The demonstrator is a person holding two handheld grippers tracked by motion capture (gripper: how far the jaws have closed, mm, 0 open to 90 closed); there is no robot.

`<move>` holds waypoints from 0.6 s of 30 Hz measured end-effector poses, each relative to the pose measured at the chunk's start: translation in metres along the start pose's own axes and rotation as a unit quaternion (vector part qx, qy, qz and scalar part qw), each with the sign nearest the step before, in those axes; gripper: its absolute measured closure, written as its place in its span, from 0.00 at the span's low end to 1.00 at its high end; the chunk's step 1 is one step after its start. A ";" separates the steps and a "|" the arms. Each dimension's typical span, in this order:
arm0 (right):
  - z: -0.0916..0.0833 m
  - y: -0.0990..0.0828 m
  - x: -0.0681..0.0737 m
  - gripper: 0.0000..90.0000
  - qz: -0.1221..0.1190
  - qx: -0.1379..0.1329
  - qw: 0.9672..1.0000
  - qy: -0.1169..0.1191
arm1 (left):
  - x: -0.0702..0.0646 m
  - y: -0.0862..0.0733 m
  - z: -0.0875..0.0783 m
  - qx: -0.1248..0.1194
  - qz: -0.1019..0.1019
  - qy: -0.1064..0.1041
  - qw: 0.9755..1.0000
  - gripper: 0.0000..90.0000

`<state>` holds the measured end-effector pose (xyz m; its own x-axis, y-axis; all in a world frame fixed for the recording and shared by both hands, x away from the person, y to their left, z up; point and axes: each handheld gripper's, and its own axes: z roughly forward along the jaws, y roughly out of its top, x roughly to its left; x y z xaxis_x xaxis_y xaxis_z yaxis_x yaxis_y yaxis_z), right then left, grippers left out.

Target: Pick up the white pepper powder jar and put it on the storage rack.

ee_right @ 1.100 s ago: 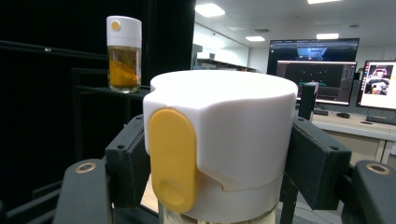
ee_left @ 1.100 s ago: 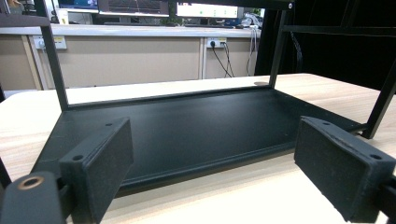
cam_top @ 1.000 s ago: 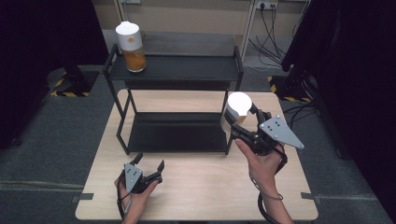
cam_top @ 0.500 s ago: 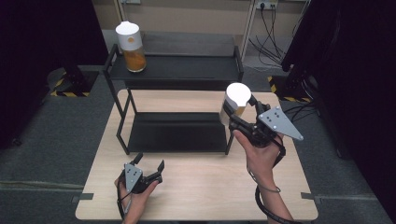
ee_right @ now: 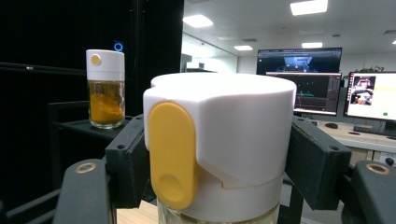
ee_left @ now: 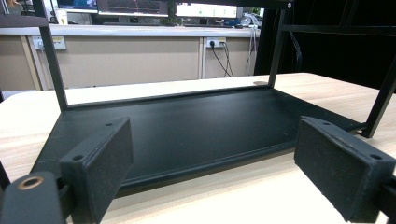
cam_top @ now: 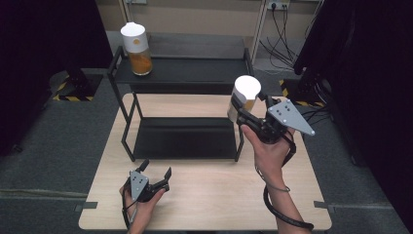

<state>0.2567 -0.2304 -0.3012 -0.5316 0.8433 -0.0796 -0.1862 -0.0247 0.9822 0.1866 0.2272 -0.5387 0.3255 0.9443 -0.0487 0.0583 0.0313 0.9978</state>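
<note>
Two tools in the high view. Right tool (cam_top: pixel 243 113) sits in a raised hand (cam_top: pixel 269 146) at about 3 o'clock of the tabletop (cam_top: pixel 204 204), forearm entering from 6 o'clock and angling up toward 12; its grey plate faces up and its jaws point toward 10 o'clock. Jaws are clamped on a white-lidded jar (cam_top: pixel 242 100), one pad on each side of the lid band, as the right gripper view confirms (ee_right: pixel 219 135).

Jar stands upright, long axis vertical, lid up; its yellow oval button (ee_right: pixel 171 154) faces the right tool's camera. It hangs in the air beside the rack's right front post (cam_top: pixel 239 141), at roughly the height of the black rack's upper shelf (cam_top: pixel 195 73) and off the tabletop. A second jar with orange powder (cam_top: pixel 136 48) stands upright at the 9 o'clock end of that shelf.

Left tool (cam_top: pixel 156 175) rests low on the tabletop near 7 o'clock, held in the left hand (cam_top: pixel 143 200), jaws aimed toward 1 o'clock at the rack's lower shelf (ee_left: pixel 187 130). Its jaws stand wide apart with nothing between them.

Versus one second ago: right hand and jar have risen and shifted toward 12 o'clock, closer to the upper shelf. Grip unchanged. Left hand has stayed put.
</note>
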 end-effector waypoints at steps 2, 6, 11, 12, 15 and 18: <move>0.002 0.002 0.001 0.34 -0.001 0.000 1.000 -0.001 | 0.000 0.000 0.000 -0.001 0.000 0.000 1.000 0.13; 0.007 0.006 0.001 0.34 0.001 -0.001 1.000 0.000 | 0.000 0.000 0.000 0.000 0.000 -0.001 1.000 0.13; 0.012 0.011 0.003 0.34 -0.002 0.000 1.000 -0.003 | 0.000 0.000 0.000 -0.001 -0.001 -0.001 1.000 0.13; 0.014 0.011 0.003 0.34 -0.002 0.000 1.000 -0.003 | 0.000 0.000 0.000 -0.001 -0.001 -0.001 1.000 0.13; 0.017 0.013 0.003 0.34 0.000 0.000 1.000 -0.004 | 0.000 0.000 0.000 -0.001 0.000 -0.001 1.000 0.13; 0.021 0.016 0.003 0.34 0.000 0.001 1.000 -0.005 | 0.001 0.000 0.000 -0.001 -0.001 -0.001 1.000 0.13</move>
<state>0.2691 -0.2167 -0.2818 -0.5237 0.8482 -0.0789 -0.1849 -0.0228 0.9825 0.1866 0.2278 -0.5390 0.3280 0.9433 -0.0503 0.0567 0.0335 0.9978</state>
